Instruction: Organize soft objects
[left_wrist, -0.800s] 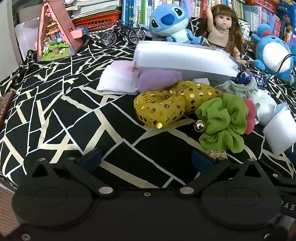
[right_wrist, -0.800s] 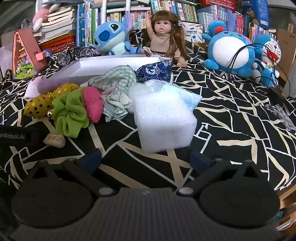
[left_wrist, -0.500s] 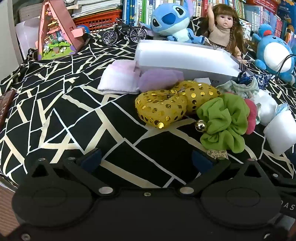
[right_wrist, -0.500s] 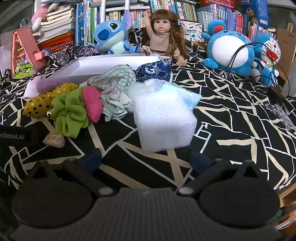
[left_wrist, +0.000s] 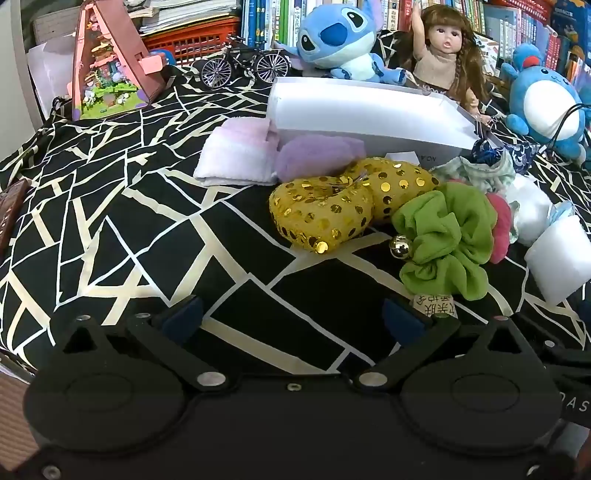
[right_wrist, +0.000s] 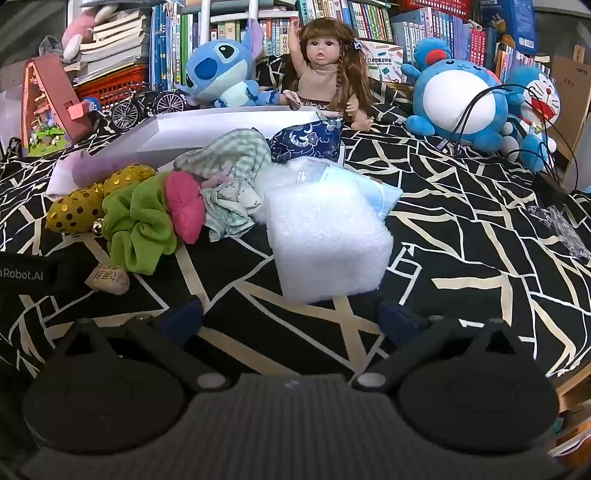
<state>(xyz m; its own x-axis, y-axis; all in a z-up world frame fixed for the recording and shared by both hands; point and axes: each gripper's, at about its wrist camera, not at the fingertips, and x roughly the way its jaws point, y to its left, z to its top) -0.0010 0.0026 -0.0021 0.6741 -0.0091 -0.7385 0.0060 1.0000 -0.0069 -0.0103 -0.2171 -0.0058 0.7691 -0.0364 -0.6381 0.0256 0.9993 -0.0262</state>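
Observation:
A pile of soft things lies on the black-and-cream cloth. A gold sequinned pillow (left_wrist: 325, 214), a green scrunchie (left_wrist: 447, 240), a purple pad (left_wrist: 317, 155) and a pale folded towel (left_wrist: 236, 158) show in the left wrist view. A white foam block (right_wrist: 328, 247), a pink pad (right_wrist: 184, 206), checked cloth (right_wrist: 232, 155) and a blue patterned pouch (right_wrist: 306, 142) show in the right wrist view. A white box (left_wrist: 369, 114) stands behind the pile. My left gripper (left_wrist: 293, 319) is open and empty, short of the pillow. My right gripper (right_wrist: 291, 314) is open and empty, just before the foam block.
A Stitch plush (right_wrist: 221, 74), a doll (right_wrist: 325, 66), a blue round plush (right_wrist: 458, 99) and a Doraemon (right_wrist: 535, 107) line the back before bookshelves. A model house (left_wrist: 110, 62) and a toy bicycle (left_wrist: 243, 66) stand at back left. Black cables (right_wrist: 480, 107) run at right.
The left view has shifted slightly, so the pile sits a little closer. The right gripper has edged toward the foam block. Both stay open.

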